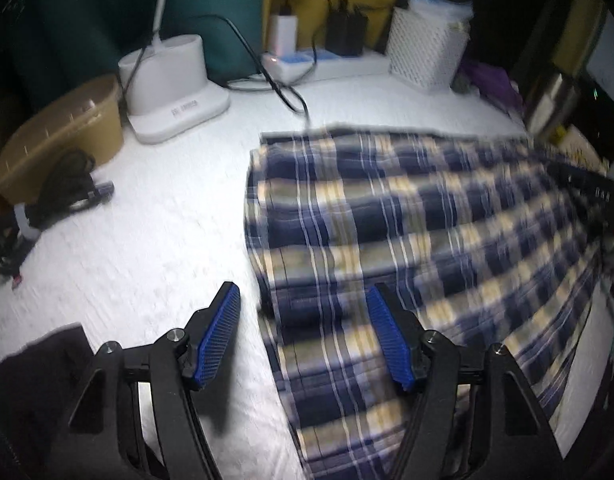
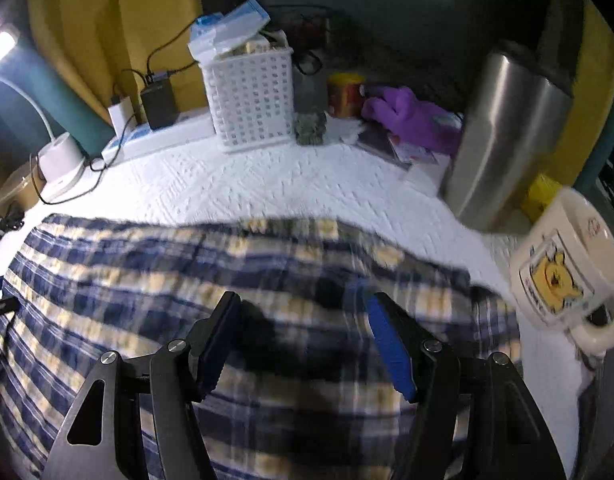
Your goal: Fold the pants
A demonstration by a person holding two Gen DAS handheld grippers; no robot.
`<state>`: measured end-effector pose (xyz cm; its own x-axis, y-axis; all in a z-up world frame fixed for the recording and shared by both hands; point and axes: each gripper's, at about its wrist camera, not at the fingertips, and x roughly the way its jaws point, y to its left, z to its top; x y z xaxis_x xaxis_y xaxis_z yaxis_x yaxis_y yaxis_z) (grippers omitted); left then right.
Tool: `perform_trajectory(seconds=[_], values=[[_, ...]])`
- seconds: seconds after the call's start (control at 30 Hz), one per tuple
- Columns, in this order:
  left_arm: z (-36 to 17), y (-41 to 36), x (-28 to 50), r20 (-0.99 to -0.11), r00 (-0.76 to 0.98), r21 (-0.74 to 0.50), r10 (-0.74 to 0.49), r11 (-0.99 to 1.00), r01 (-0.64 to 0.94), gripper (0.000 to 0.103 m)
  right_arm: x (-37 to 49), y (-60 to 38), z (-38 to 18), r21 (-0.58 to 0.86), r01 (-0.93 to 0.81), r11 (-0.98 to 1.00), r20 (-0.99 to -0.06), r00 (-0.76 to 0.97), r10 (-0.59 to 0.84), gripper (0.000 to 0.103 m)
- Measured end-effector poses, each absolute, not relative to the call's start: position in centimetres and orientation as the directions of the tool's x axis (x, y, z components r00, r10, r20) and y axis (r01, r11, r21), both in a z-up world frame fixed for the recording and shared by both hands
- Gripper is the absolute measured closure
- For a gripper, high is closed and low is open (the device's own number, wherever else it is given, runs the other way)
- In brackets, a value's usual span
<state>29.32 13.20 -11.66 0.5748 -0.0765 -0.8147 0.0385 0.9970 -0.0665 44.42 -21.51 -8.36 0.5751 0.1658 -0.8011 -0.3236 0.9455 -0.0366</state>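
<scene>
My left tool (image 1: 303, 312) stands part open with nothing between its blue pads (image 1: 219, 336); one pad sits over bare white tabletop (image 1: 167, 240), the other over the near edge of the pants (image 1: 407, 220). No earlier view is at hand, so I record only the open gap. My right tool (image 2: 303, 320) is likewise open, wide, its pads (image 2: 391, 348) above the plaid cloth and gripping none of it; whether the tips touch the fabric I cannot tell, as both views are blurred. The pants (image 2: 187, 272) lie spread on the tabletop (image 2: 287, 184), blue, white and yellow plaid, folded over with layered edges showing at the left side in the left wrist view. Beyond them on the left: a white lamp base (image 1: 175, 84) with a cable (image 1: 267, 76) trailing beside it, a tan box (image 1: 63, 136), and a black bundle of cord (image 1: 55, 196). At the back: a power strip (image 1: 331, 62) with adapters plugged in, and a white basket (image 2: 251, 100) holding packets. To the right of the basket: a yellow tin (image 2: 345, 94), a purple glove (image 2: 411, 118), a steel flask (image 2: 503, 132), and, nearest the pants' right edge, a white mug (image 2: 567, 264) with a yellow bear print.
</scene>
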Motion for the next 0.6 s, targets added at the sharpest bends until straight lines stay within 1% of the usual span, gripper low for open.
perform_trajectory(seconds=[0.03, 0.07, 0.13, 0.2, 0.4, 0.5, 0.6], values=[[-11.8, 13.0, 29.3, -0.814, 0.579, -0.034, -0.050, 0.999, 0.038, 0.054, 44.3, -21.8, -8.6, -0.041, -0.317, 0.948, -0.805, 0.573, 0.157, 0.034], [-11.8, 13.1, 29.1, -0.808, 0.588, -0.031, -0.046, 0.999, 0.036, 0.057, 44.1, -22.0, -8.8, -0.040, -0.313, 0.949, -0.806, 0.572, 0.154, 0.034], [-11.8, 14.0, 29.2, -0.799, 0.601, -0.042, -0.036, 0.999, 0.005, 0.075, 43.8, -22.2, -8.8, -0.050, -0.307, 0.950, -0.806, 0.575, 0.144, 0.034], [-11.9, 14.7, 29.3, -0.792, 0.609, -0.064, -0.043, 0.998, -0.012, 0.079, 43.5, -22.7, -8.8, -0.065, -0.291, 0.955, -0.804, 0.582, 0.123, 0.034], [-11.1, 14.1, 28.8, -0.790, 0.613, -0.040, 0.000, 0.998, -0.053, 0.079, 41.1, -24.4, -7.1, -0.061, -0.255, 0.965, -0.784, 0.611, 0.112, 0.034], [-9.0, 13.5, 27.0, -0.745, 0.666, -0.084, -0.037, 0.996, -0.038, 0.079, 39.4, -25.2, -6.0, -0.059, -0.249, 0.967, -0.771, 0.627, 0.115, 0.034], [-7.8, 12.3, 25.9, -0.731, 0.679, -0.097, -0.068, 0.995, -0.005, 0.079, 37.7, -26.0, -5.0, -0.059, -0.241, 0.969, -0.756, 0.644, 0.114, 0.034]])
